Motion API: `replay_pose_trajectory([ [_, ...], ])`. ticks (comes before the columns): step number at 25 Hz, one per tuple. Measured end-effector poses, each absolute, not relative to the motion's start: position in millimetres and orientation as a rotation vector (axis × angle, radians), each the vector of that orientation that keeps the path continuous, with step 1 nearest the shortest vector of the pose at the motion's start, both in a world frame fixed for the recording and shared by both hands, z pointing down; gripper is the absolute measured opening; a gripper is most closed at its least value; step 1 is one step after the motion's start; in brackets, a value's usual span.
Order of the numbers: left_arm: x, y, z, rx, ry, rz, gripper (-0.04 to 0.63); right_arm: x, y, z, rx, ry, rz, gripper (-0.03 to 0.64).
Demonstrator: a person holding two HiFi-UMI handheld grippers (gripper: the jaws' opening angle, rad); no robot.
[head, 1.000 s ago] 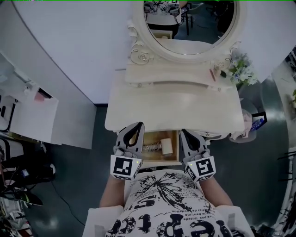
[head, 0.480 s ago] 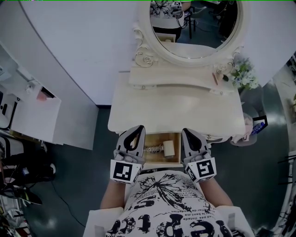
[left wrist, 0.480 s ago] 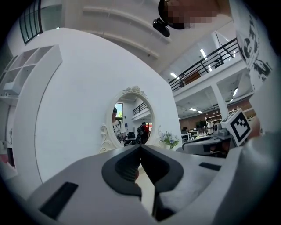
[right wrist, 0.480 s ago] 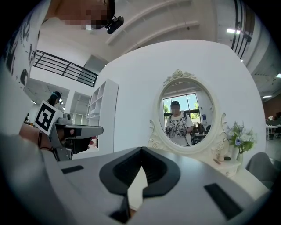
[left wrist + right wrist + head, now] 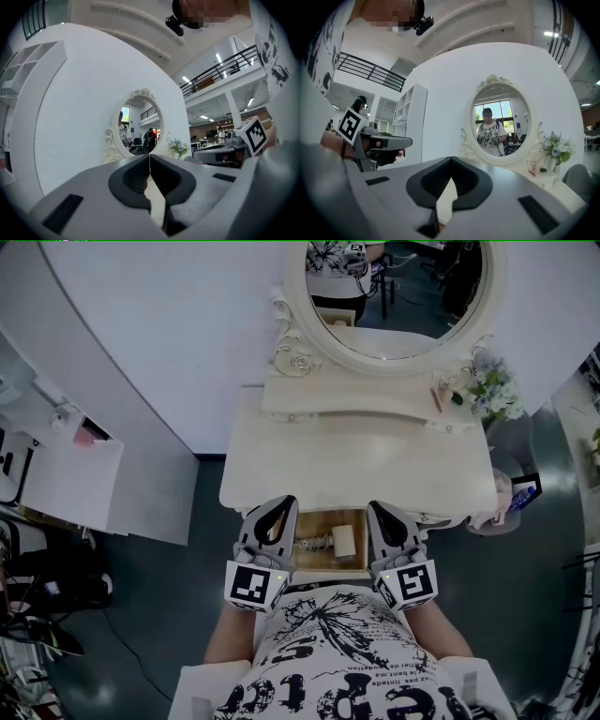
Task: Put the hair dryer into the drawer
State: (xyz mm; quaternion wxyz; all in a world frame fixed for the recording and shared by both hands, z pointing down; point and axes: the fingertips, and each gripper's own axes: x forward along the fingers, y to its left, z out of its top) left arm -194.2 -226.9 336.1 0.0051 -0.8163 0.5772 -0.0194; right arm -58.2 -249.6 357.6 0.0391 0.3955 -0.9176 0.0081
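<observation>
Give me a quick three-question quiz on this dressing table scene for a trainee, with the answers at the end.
1. Fill in: the left gripper and the right gripper both have their jaws ____.
2. Multiple choice: the hair dryer lies A in the left gripper, B in the drawer, C in the right gripper.
3. True or false: the drawer is open.
Key: 1 shut; 2 B; 3 true.

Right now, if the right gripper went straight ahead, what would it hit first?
Likely the oval mirror's lower frame; the right gripper seems to clear the dressing table's top, though depth is unclear.
</observation>
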Motion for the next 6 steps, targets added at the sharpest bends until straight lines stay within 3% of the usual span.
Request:
replay_pose_trajectory([
  [6,-192.5,-226.9,339.9,-2.569,1.784,-0.079,0.021,-57.5,-247.2,355.4,1.257,-2.821,0.036,0.017],
])
